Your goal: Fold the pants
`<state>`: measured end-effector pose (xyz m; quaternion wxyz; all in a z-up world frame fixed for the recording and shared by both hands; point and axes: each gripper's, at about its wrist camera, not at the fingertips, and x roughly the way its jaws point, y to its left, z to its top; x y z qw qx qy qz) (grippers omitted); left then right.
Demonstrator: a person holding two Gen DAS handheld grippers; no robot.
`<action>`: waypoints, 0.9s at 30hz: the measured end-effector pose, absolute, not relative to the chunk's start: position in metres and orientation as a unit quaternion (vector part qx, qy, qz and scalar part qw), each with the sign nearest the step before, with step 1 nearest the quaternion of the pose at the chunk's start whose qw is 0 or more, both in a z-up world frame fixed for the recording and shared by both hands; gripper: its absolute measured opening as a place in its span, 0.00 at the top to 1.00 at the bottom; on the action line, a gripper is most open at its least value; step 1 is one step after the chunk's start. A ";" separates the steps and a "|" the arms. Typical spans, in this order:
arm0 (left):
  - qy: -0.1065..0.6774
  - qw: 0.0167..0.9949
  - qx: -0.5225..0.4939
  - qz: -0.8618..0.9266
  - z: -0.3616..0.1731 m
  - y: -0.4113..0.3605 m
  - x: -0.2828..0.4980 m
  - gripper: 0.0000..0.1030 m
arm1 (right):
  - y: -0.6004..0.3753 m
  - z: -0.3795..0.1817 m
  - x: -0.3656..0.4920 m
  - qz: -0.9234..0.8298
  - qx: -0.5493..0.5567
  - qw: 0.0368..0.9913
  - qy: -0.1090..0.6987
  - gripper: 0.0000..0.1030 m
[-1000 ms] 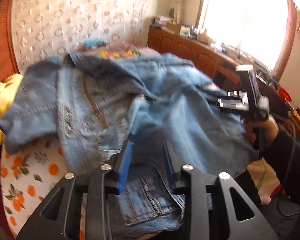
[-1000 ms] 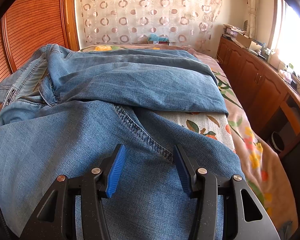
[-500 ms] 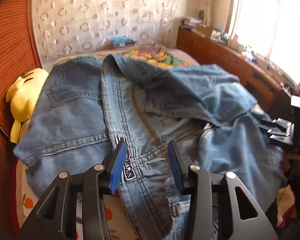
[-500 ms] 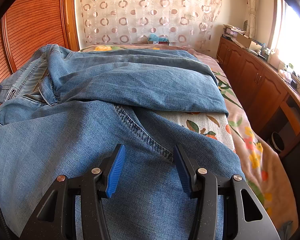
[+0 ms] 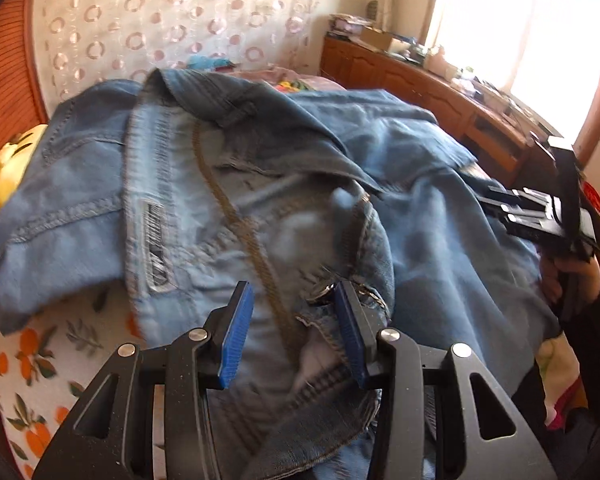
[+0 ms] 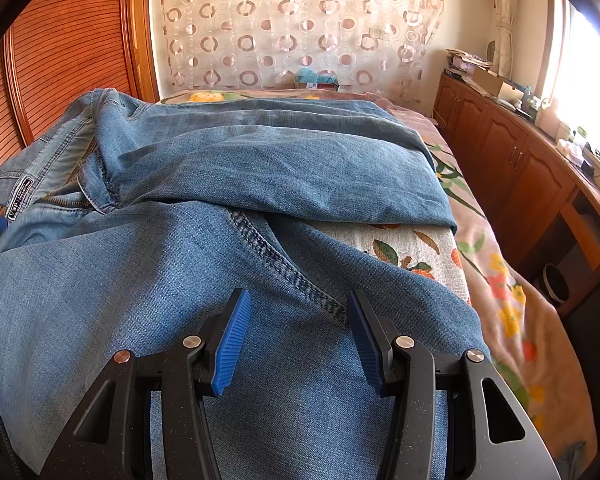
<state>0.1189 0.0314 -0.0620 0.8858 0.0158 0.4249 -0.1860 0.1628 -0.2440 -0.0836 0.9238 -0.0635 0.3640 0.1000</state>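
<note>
**benchguy:** what's your feed showing right now? where are the pants?

**me:** the jeans (image 6: 236, 168) are spread over the bed (image 6: 512, 304); in my right wrist view they fill the whole left and middle of the frame, one leg lying across the upper middle and another running down to the bottom edge; the waistband with its little label (image 6: 20, 197) sits at the far left

**benchguy:** and the grippers?

**me:** right gripper (image 6: 296, 336) sits at bottom centre with its blue pads (image 6: 231, 344) spread apart over the denim; a stitched seam (image 6: 284, 268) runs down between them, but I see no pinch; nothing clamped as far as I can tell

**benchguy:** left one?

**me:** left gripper (image 5: 292, 328) is at bottom centre of its own view, fingers parted too; it's over the open waist area, with the fly zipper (image 5: 244, 236) running diagonally down the middle and the metal button (image 5: 320, 292) just beside the right pad; picture's blurry there, so I can't say whether the pads touch the cloth

**benchguy:** anything else in shot?

**me:** a yellow plush toy (image 5: 8, 168) at the left edge, half under the jeans; the fruit-print sheet (image 5: 40, 360) at lower left; wooden cabinets (image 6: 512, 164) along the right; the patterned curtain (image 6: 300, 20) up top; in the left view the other gripper shows at the right edge in a hand (image 5: 572, 280)
</note>
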 end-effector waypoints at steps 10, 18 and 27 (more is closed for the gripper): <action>0.446 0.877 -0.009 -0.179 -0.077 0.021 0.110 0.57 | -0.244 -0.084 0.163 0.100 -0.063 0.924 0.364 0.49; 0.445 0.871 0.019 -0.206 -0.080 0.012 0.115 0.66 | -0.243 -0.084 0.163 0.100 -0.063 0.924 0.364 0.49; 0.435 0.872 0.044 -0.218 -0.078 0.005 0.104 0.80 | -0.244 -0.083 0.164 0.101 -0.062 0.924 0.363 0.49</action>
